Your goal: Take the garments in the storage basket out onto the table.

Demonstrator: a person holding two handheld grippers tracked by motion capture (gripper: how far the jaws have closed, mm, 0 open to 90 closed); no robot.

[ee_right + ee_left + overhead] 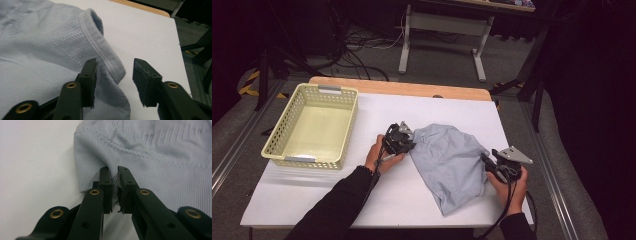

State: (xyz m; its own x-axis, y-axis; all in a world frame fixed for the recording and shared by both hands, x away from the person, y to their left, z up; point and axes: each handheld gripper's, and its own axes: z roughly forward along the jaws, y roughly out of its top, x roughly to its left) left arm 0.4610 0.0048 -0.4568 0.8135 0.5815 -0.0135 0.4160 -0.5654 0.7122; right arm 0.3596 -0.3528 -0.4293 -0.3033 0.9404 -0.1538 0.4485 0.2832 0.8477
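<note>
Cloth [452,162] bears no readable label — left tool [114,178] pinches its edge, right tool [115,71] gapes beside its hem.

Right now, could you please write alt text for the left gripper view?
The left tool pinches a fold at the edge of a pale blue knitted garment, its black jaws nearly together. The garment lies on a white table.
</note>
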